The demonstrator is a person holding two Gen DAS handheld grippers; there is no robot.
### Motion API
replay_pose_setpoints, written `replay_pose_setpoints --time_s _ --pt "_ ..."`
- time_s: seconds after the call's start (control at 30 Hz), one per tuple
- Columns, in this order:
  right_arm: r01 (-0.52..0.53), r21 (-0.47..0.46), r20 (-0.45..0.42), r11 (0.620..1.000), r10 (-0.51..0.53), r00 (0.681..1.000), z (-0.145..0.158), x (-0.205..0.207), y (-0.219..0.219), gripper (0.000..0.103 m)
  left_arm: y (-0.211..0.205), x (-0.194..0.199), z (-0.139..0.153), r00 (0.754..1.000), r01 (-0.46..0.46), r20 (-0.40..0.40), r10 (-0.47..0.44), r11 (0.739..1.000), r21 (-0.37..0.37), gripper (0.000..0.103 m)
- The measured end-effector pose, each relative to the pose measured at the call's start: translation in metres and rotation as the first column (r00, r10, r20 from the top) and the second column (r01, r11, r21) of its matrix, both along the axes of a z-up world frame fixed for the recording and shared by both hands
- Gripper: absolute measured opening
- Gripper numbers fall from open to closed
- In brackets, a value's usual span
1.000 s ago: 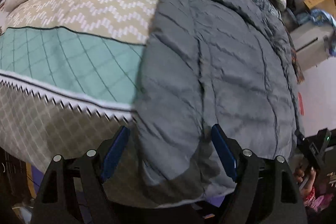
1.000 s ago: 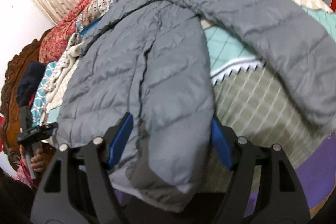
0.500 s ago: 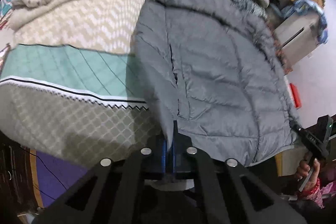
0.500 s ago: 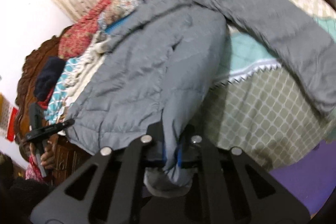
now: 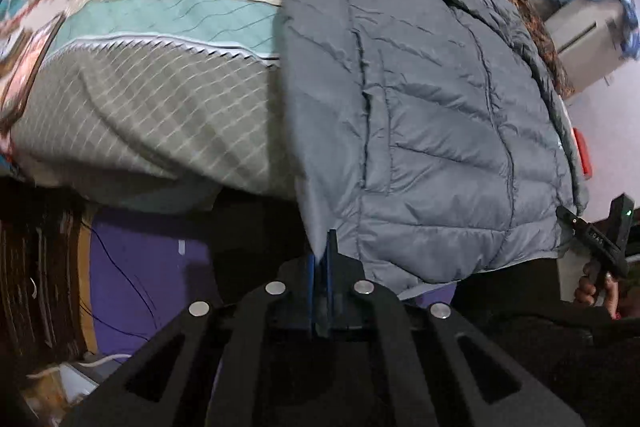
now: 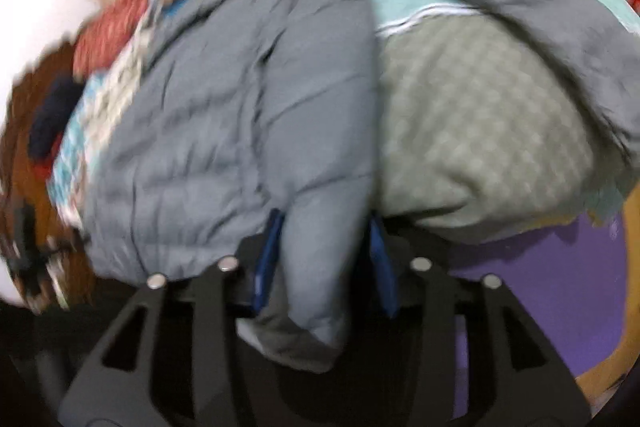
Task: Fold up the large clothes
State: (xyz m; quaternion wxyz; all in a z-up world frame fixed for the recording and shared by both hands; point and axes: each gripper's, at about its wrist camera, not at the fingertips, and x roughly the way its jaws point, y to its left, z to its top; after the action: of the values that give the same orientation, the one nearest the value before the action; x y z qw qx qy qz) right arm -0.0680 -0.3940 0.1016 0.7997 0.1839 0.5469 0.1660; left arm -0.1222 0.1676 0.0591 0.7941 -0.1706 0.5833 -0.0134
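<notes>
Grey puffer jacket (image 5: 420, 99) hem pinched by left hand-held gripper (image 5: 320, 259)

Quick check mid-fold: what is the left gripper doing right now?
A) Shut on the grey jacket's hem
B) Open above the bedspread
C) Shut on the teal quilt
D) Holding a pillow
A: the left gripper's blue pads are pressed together with the grey jacket's hem edge pinched between them.

No legible text anywhere.
</notes>
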Motion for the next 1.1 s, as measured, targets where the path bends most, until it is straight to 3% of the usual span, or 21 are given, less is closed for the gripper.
replay_pose_setpoints --time_s 0.1,0.17,0.27,0.37,0.47,0.57,0.8,0.87,0.97,1.0,1.07,1.1 --pt "0.164 0.148 0.085 0.975 -0.178 0.98 0.023 0.0 -0.042 0.042 0.026 -0.009 0.035 0.994 -0.038 0.105 0.039 0.999 -0.012 0.01" --pt "0.268 0.244 0.099 0.932 -0.299 0.949 0.031 0.004 -0.069 0.041 0.049 -0.009 0.06 0.98 -0.099 0.175 0.095 0.995 0.013 0.01" --pt "0.393 0.354 0.021 0.848 -0.428 0.904 0.021 0.018 -0.091 0.041 0.062 0.005 0.08 0.959 -0.173 0.236 0.154 0.983 0.058 0.01" --pt "0.505 0.407 -0.116 0.761 -0.505 0.855 -0.006 0.041 -0.087 0.041 0.04 0.047 0.087 0.951 -0.178 0.271 0.15 0.981 0.081 0.01" --pt "0.552 0.466 -0.173 0.692 -0.541 0.823 -0.022 0.061 -0.086 0.042 0.011 0.088 0.081 0.954 -0.14 0.28 0.106 0.985 0.104 0.006" --pt "0.618 0.467 -0.201 0.632 -0.605 0.77 -0.032 0.077 -0.088 0.042 -0.019 0.128 0.065 0.964 -0.093 0.258 0.059 0.989 0.118 0.005" --pt "0.734 0.426 -0.189 0.529 -0.741 0.644 -0.036 0.097 -0.138 0.044 -0.056 0.193 -0.003 0.996 -0.041 0.084 0.029 0.989 0.143 0.003" --pt "0.755 0.403 -0.179 0.517 -0.764 0.619 -0.036 0.1 -0.149 0.044 -0.056 0.199 -0.023 0.999 -0.045 0.037 0.04 0.99 0.137 0.003" --pt "0.771 0.361 -0.154 0.524 -0.782 0.604 -0.034 0.106 -0.16 0.044 -0.052 0.194 -0.028 0.993 -0.068 0.108 0.056 0.992 0.107 0.003" --pt "0.767 0.334 -0.133 0.548 -0.778 0.614 -0.029 0.112 -0.161 0.042 -0.051 0.193 -0.029 0.992 -0.065 0.116 0.053 0.993 0.099 0.003" --pt "0.747 0.274 -0.074 0.606 -0.761 0.645 -0.017 0.122 -0.159 0.01 -0.046 0.19 -0.031 0.988 -0.06 0.147 0.049 0.996 0.067 0.003" --pt "0.733 0.233 -0.017 0.639 -0.751 0.66 -0.002 0.131 -0.154 0.008 -0.043 0.189 -0.033 0.985 -0.06 0.167 0.053 0.998 0.037 0.002"
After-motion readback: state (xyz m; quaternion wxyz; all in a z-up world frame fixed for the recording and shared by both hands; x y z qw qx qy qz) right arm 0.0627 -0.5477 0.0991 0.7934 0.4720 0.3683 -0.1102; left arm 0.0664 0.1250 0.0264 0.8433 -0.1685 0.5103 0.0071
